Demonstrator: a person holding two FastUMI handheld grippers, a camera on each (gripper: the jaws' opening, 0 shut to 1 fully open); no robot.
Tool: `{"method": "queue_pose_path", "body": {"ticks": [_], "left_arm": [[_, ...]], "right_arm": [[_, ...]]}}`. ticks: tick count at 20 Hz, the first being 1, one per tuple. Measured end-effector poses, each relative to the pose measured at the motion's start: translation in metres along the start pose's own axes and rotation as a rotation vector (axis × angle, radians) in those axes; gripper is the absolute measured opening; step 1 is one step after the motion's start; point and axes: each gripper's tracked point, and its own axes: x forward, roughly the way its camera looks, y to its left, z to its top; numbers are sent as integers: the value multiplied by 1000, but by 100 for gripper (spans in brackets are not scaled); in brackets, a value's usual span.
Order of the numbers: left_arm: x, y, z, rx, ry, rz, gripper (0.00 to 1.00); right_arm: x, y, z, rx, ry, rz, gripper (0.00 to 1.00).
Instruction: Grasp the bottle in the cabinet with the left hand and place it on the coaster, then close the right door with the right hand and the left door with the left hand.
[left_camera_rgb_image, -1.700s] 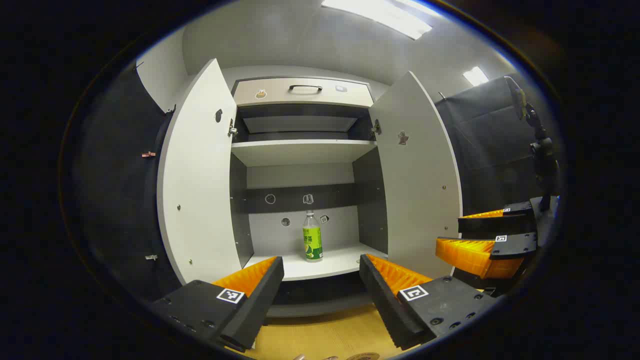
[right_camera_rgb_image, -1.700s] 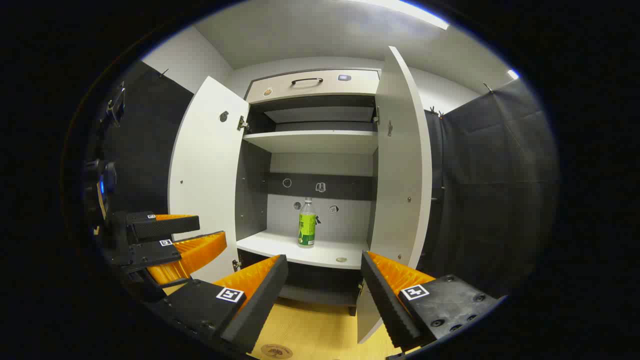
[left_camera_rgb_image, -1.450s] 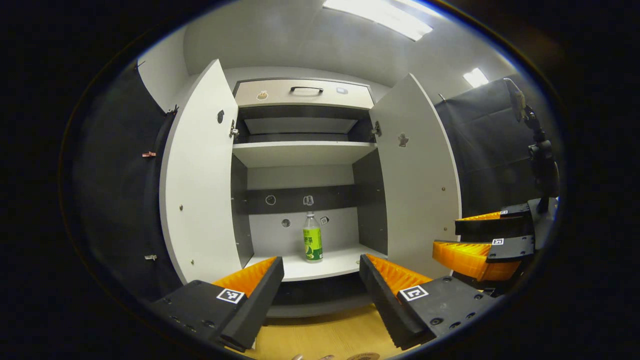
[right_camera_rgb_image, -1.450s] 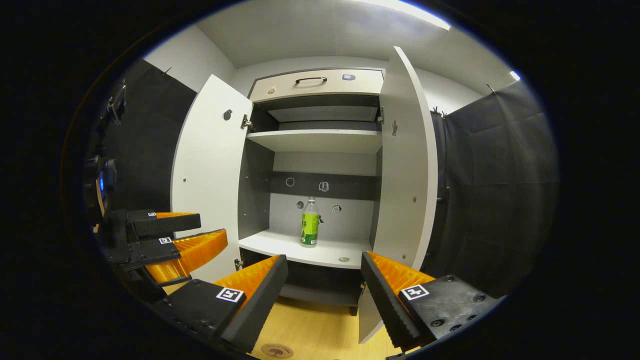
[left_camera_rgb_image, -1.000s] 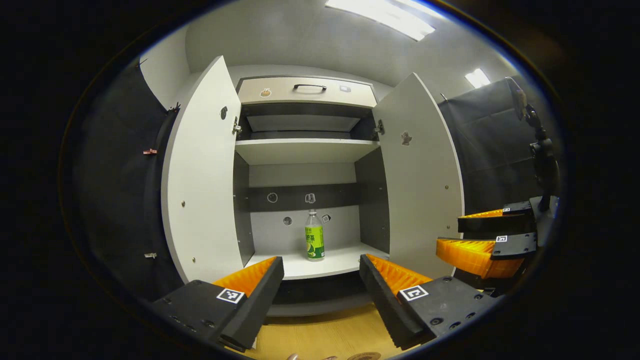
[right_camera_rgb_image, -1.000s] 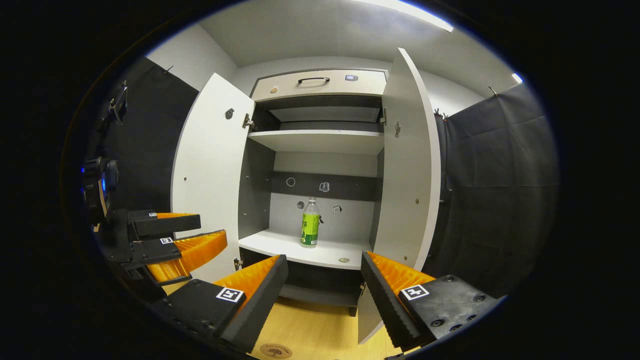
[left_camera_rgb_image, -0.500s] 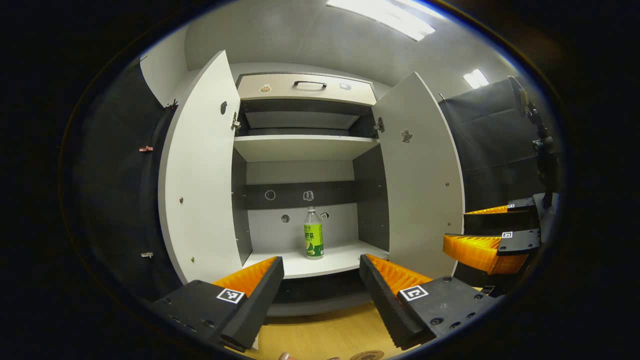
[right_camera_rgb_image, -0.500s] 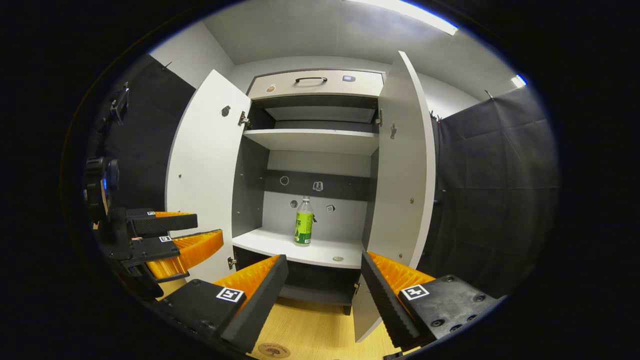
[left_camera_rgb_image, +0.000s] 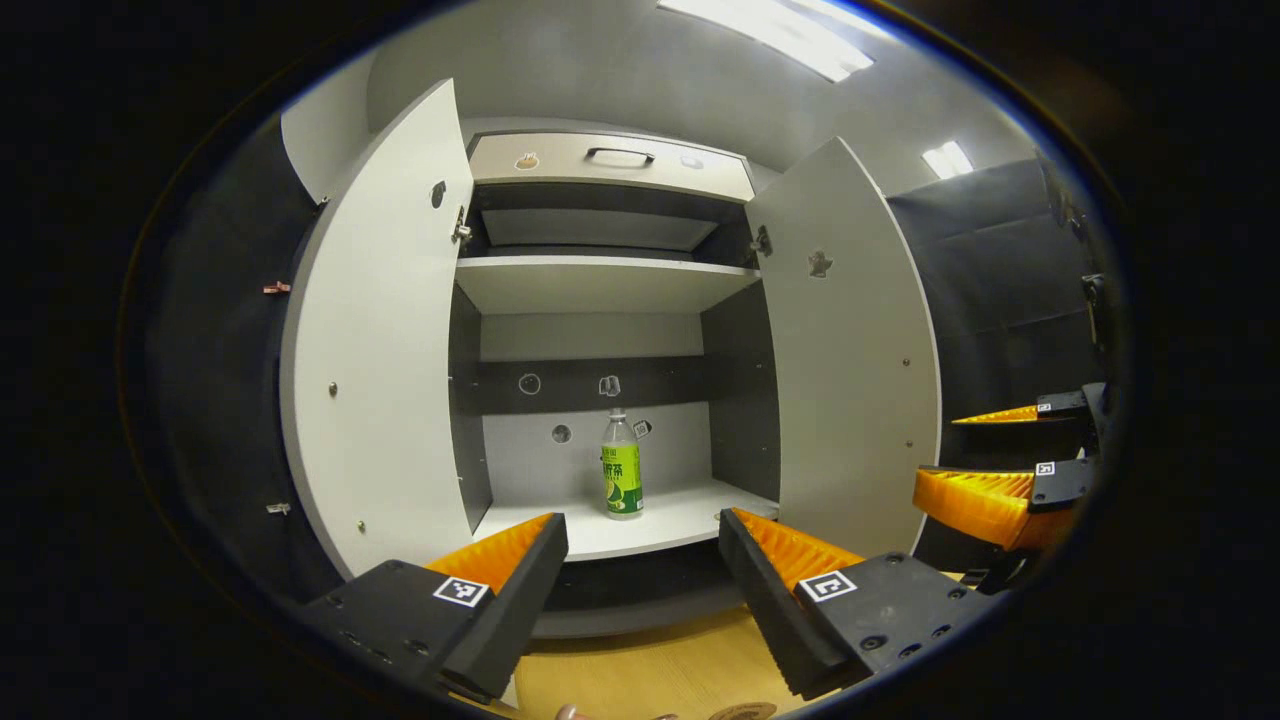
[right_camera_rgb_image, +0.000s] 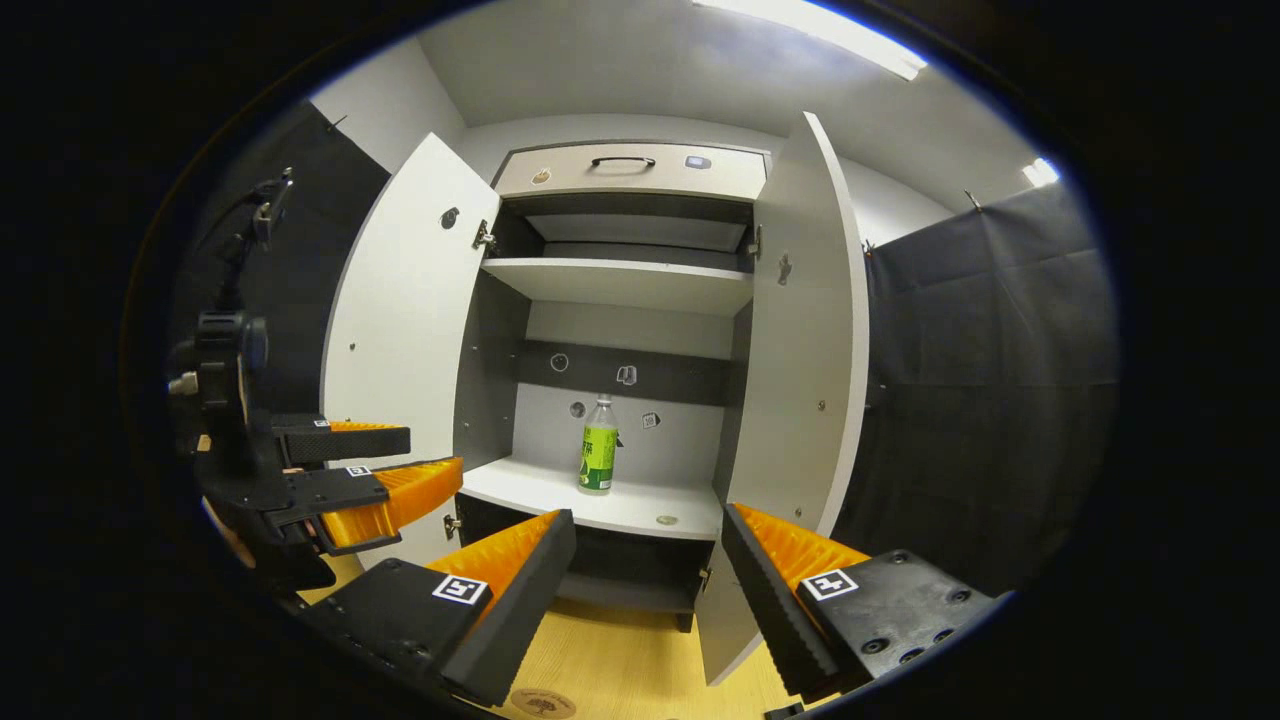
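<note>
So I've got both grippers parked in front of the tall white two-door cabinet (left_camera_rgb_image: 600, 285), neither one inside it. My left gripper (left_camera_rgb_image: 640, 560) has its fingers spread wide with nothing between them, and same deal for my right gripper (right_camera_rgb_image: 645, 560): jaws apart, holding nothing.

The thing I'm after, a clear plastic bottle with a green and yellow label (left_camera_rgb_image: 622, 470), is standing upright on the lower white shelf (left_camera_rgb_image: 660, 525), roughly in the middle and set toward the back panel. In the left gripper view it lines up in the gap between my fingers, but well beyond them. In the right gripper view the bottle (right_camera_rgb_image: 598, 450) sits a bit left of centre on that shelf (right_camera_rgb_image: 560, 490), also well apart from the fingertips.

Both doors are swung open. The white left door (left_camera_rgb_image: 380, 340) is out to the left and the white right door (left_camera_rgb_image: 850, 350) out to the right; from the right gripper view the right door (right_camera_rgb_image: 800, 330) is nearly edge-on to me.

Down at the bottom edge of the right gripper view I can see a round brownish coaster (right_camera_rgb_image: 540, 702) lying on the pale wooden tabletop (right_camera_rgb_image: 620, 670), just beneath my fingers.

From the left gripper view, the right gripper (left_camera_rgb_image: 1000, 460) shows off to the far right, and the right gripper view catches the left one (right_camera_rgb_image: 390, 465) at the left side, fingers apart.
</note>
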Motion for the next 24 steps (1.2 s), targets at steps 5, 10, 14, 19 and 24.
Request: {"method": "queue_pose_path", "body": {"ticks": [5,10,14,19,24], "left_arm": [[71,6,9,4,-46,12,96],[161,9,11,15,-73,19,96],[223,11,-10,20,-47,21,96],[281,13,-34,28,-28,14,96],[322,24,-50,55,-11,33,96]], "right_arm": [[32,-4,5,-24,-47,62,98],[64,-9,0,-35,-62,125,98],[81,-12,-7,-12,-59,160,98],[102,-9,-17,-24,-52,202,98],[117,14,-27,-1,-31,288,98]]}}
